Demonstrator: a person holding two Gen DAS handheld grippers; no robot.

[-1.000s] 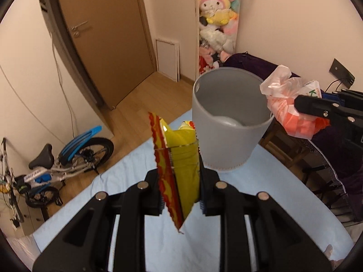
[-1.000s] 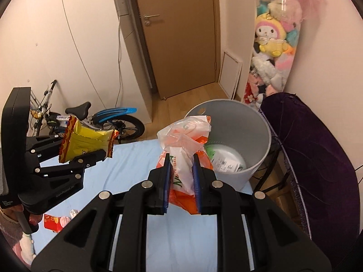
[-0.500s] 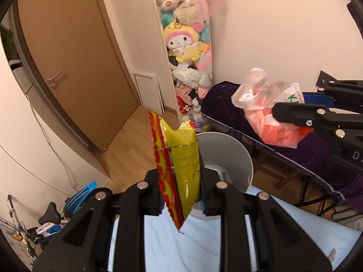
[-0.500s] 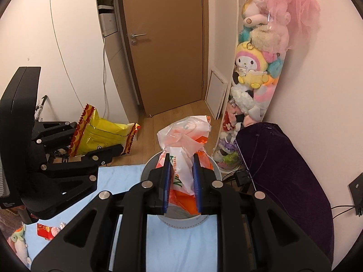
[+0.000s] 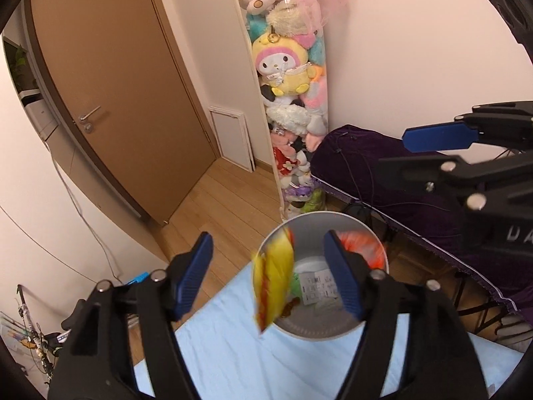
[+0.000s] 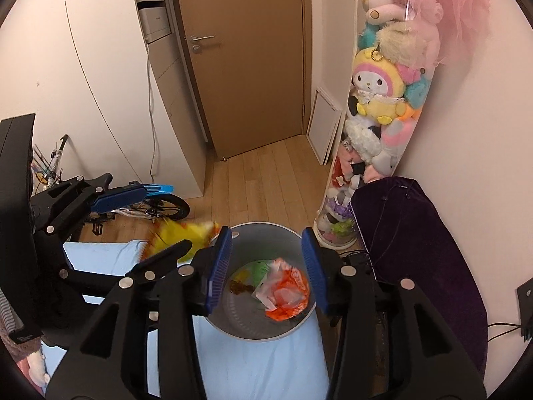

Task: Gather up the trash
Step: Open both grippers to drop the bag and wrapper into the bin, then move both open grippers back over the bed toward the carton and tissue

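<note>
A grey trash bin (image 5: 299,330) stands at the far edge of a light blue cloth (image 5: 226,356); it also shows in the right wrist view (image 6: 253,331). My left gripper (image 5: 268,266) is open above the bin's near rim. A yellow and red snack bag (image 5: 273,281) is blurred in mid-air between its fingers, falling; it shows in the right wrist view (image 6: 181,233) too. My right gripper (image 6: 266,263) is open over the bin. An orange and white plastic bag (image 6: 284,291) lies in the bin, with paper scraps around it.
A tall clear tube of plush toys (image 5: 289,76) stands against the wall behind the bin. A purple-covered piece of furniture (image 6: 419,246) is to the right. A brown door (image 6: 246,53) and a small bicycle (image 6: 150,206) lie beyond on the wood floor.
Both grippers have opened above the bin. The orange bag has dropped into the bin and the yellow snack bag has left the left gripper and is falling.
</note>
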